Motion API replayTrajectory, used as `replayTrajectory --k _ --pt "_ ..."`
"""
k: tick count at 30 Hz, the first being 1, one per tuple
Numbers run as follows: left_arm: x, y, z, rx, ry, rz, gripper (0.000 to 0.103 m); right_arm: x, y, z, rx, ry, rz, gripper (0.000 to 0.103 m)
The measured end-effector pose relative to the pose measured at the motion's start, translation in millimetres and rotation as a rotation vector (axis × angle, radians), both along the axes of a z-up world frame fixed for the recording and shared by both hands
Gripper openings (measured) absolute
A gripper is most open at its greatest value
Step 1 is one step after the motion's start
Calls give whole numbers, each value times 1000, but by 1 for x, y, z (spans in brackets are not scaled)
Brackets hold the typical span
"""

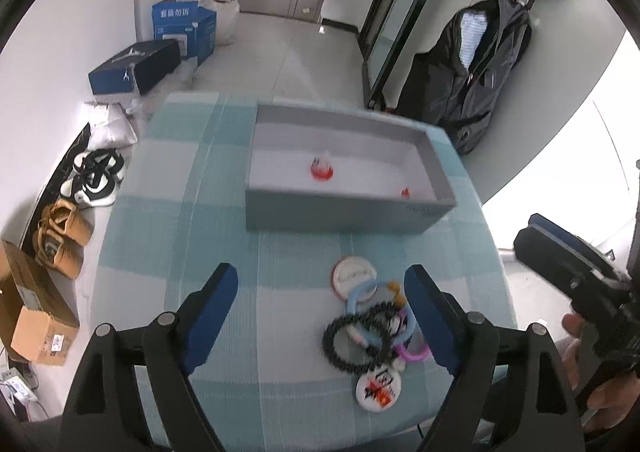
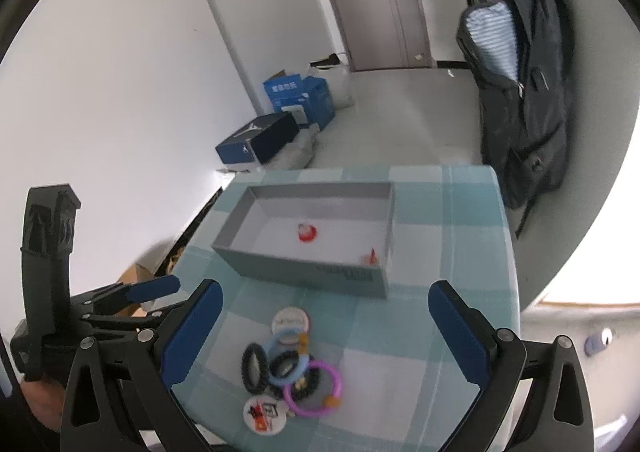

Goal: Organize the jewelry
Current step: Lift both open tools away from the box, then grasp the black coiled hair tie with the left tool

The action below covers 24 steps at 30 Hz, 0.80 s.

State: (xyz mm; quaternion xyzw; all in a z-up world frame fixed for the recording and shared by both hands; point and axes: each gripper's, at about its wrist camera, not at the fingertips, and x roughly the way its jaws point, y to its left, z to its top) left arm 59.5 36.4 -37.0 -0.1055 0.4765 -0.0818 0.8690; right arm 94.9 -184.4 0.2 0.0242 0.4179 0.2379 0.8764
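Note:
A grey open box [image 1: 340, 218] [image 2: 304, 270] stands on the checked tablecloth, with a red piece [image 1: 321, 169] [image 2: 307, 232] and a small red piece [image 1: 405, 192] [image 2: 371, 255] inside. In front of it lies a pile of jewelry: black bead bracelets [image 1: 354, 340] [image 2: 253, 368], a light blue ring [image 1: 362, 292] [image 2: 288, 360], a purple ring [image 2: 314, 388] [image 1: 414, 352] and two round badges [image 1: 354, 276] [image 2: 262, 414]. My left gripper [image 1: 320, 316] is open above the table, left of the pile. My right gripper [image 2: 324, 332] is open above the pile. Both are empty.
The table [image 1: 160, 212] [image 2: 452, 252] has edges left and right. On the floor lie shoes [image 1: 96, 176], cardboard boxes [image 1: 36, 316] and blue boxes [image 1: 184, 28] [image 2: 296, 96]. A dark jacket [image 1: 472, 72] [image 2: 524, 92] hangs at the right.

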Motion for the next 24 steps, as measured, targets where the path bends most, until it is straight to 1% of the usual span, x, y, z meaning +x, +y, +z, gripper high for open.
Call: replayTrajectory --k 2,5,10,14,16,22,24 --pt "-1 0 -9 -5 32 -11 82 -4 -2 -2 -1 6 -2 103" --pt "-3 -5 -20 14 65 -34 82 -13 -1 -3 -23 -1 3 103" --pt "-6 -19 -27 2 98 -109 82 -18 -3 -3 -39 -11 14 103" --pt "-1 -24 -39 -18 151 -130 82 -16 -9 -4 -26 -3 -1 103" --pt "0 -23 -41 -27 158 -116 82 -14 -13 -4 -17 8 -9 103" --pt "0 -24 -48 -36 172 -143 82 -15 -19 0 -5 3 -21 103" --pt "2 -24 -51 -51 181 -145 82 -14 -21 0 2 6 -25 103"
